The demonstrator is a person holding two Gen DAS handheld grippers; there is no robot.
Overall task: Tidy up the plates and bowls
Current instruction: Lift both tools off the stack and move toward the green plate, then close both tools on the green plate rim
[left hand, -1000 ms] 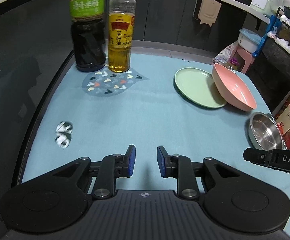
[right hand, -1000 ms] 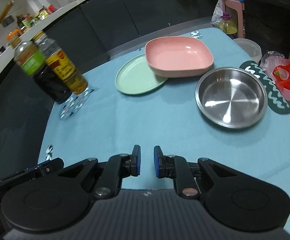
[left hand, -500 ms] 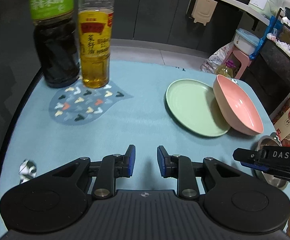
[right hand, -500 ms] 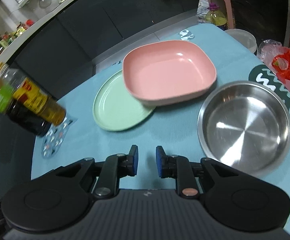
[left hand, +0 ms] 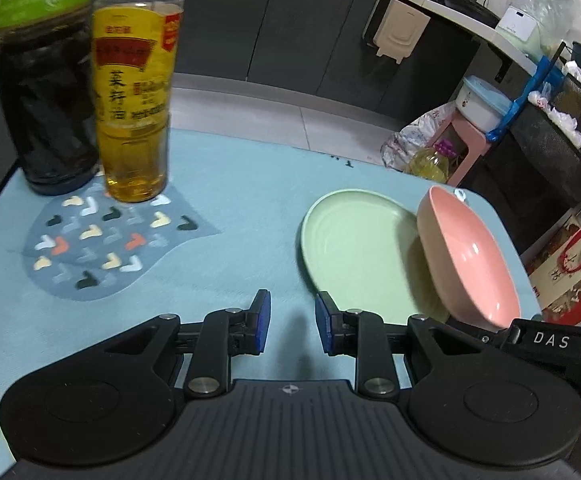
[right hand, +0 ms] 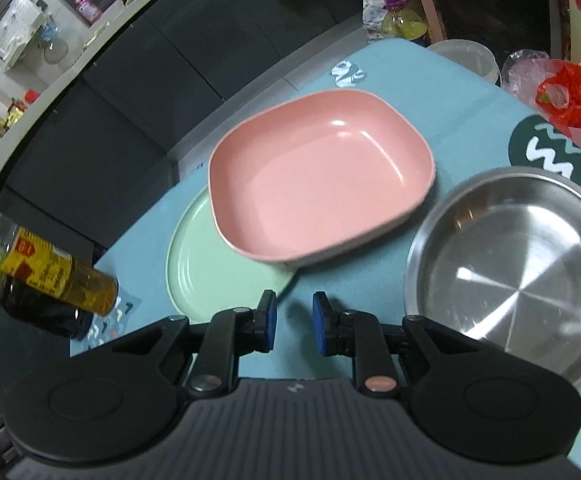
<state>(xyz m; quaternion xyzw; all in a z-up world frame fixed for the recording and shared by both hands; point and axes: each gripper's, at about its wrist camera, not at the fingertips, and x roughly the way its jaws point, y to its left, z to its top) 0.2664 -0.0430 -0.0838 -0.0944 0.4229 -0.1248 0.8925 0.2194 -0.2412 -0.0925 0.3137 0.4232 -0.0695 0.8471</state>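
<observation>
While both claws, left claw (left hand: 289, 322) and right claw (right hand: 293, 323), are hovering slightly parted and gripping nothing, one pink bowl (right hand: 318, 184) is overlapping one green plate (right hand: 210, 268) beside one bare steel bowl (right hand: 518, 268); two bottles (left hand: 134, 80) are standing on the bench (left hand: 250, 184).

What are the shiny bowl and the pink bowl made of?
The shiny bowl looks like stainless steel: silvery, mirror-like, with bright streaks spreading from its middle. The pink bowl is probably plastic or melamine: one even colour and a soft gloss, though glazed ceramic cannot be ruled out.

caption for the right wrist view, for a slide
Open right gripper facing pink bowl on green plate, beside steel dish.
</observation>
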